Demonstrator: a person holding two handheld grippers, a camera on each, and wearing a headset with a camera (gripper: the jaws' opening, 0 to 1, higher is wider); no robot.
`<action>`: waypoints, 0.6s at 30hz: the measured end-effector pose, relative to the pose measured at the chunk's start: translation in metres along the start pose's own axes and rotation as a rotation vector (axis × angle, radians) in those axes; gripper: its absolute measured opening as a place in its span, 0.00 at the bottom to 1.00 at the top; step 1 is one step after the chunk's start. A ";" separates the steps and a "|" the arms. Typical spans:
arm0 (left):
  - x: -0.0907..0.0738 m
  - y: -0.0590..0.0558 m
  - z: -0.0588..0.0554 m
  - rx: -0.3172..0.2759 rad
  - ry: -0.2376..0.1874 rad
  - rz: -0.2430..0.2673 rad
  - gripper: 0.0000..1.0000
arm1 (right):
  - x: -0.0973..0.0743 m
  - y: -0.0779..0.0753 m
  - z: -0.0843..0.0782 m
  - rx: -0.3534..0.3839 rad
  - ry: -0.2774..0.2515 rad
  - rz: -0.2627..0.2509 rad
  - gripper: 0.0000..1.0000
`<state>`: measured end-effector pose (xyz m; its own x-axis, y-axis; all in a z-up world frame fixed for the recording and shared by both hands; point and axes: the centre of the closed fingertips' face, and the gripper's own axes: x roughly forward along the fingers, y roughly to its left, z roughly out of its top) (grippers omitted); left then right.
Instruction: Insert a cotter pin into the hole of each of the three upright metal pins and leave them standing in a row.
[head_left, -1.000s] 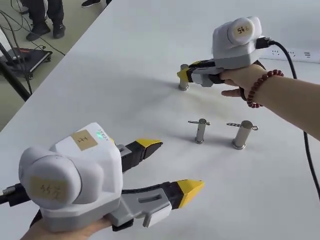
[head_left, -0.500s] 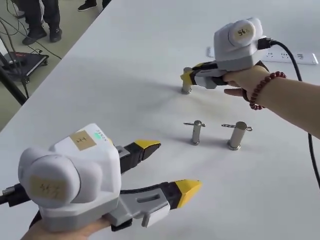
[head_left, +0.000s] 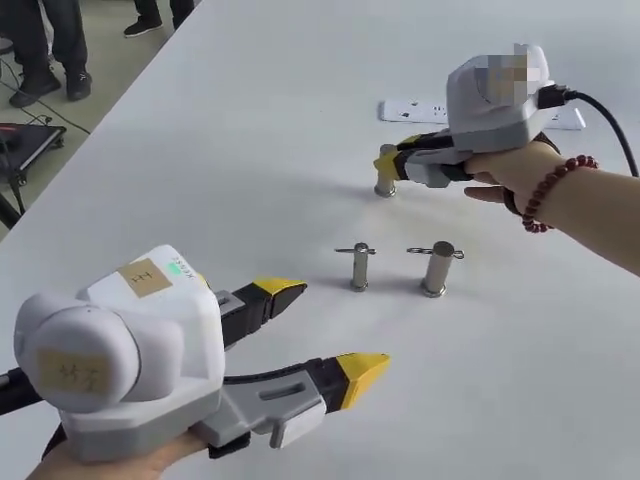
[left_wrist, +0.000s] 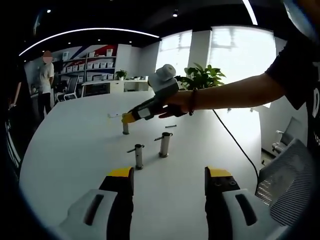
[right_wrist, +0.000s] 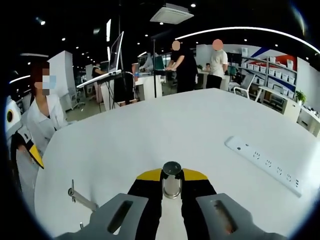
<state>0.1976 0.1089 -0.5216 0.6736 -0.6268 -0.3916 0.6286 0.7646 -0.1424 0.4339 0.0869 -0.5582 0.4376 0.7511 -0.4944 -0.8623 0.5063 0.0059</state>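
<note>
Two metal pins (head_left: 360, 267) (head_left: 436, 268) stand upright side by side on the white table (head_left: 200, 180), each with a cotter pin through its top. A third metal pin (head_left: 385, 185) stands farther back. My right gripper (head_left: 386, 165) is shut on its upper part; in the right gripper view the pin (right_wrist: 171, 184) sits between the yellow fingertips (right_wrist: 148, 175). I cannot tell whether this pin carries a cotter pin. My left gripper (head_left: 320, 328) hovers open near the front left, holding nothing, and faces the three pins (left_wrist: 138, 155) (left_wrist: 164, 144) (left_wrist: 125, 128).
A white power strip (head_left: 420, 110) lies at the far side of the table, behind the right gripper, whose black cable (head_left: 600, 110) runs off to the right. People stand beyond the table's far end (right_wrist: 185, 65). The table's left edge (head_left: 90, 130) drops to the floor.
The right gripper has carried the third pin to the right, so it now stands behind the two pinned ones. The left gripper has stayed open and still. The head camera has shifted.
</note>
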 end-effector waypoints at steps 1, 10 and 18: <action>0.000 -0.001 0.001 0.002 -0.001 -0.002 0.57 | -0.005 -0.002 -0.004 0.002 0.003 -0.006 0.08; 0.001 -0.006 0.008 -0.001 -0.017 0.000 0.56 | -0.042 -0.007 -0.027 0.017 0.026 -0.038 0.08; 0.001 -0.011 0.011 0.001 -0.022 0.003 0.57 | -0.070 0.002 -0.044 0.017 0.038 -0.052 0.08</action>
<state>0.1957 0.0981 -0.5109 0.6839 -0.6279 -0.3715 0.6270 0.7662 -0.1406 0.3905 0.0167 -0.5617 0.4718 0.7071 -0.5267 -0.8340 0.5518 -0.0063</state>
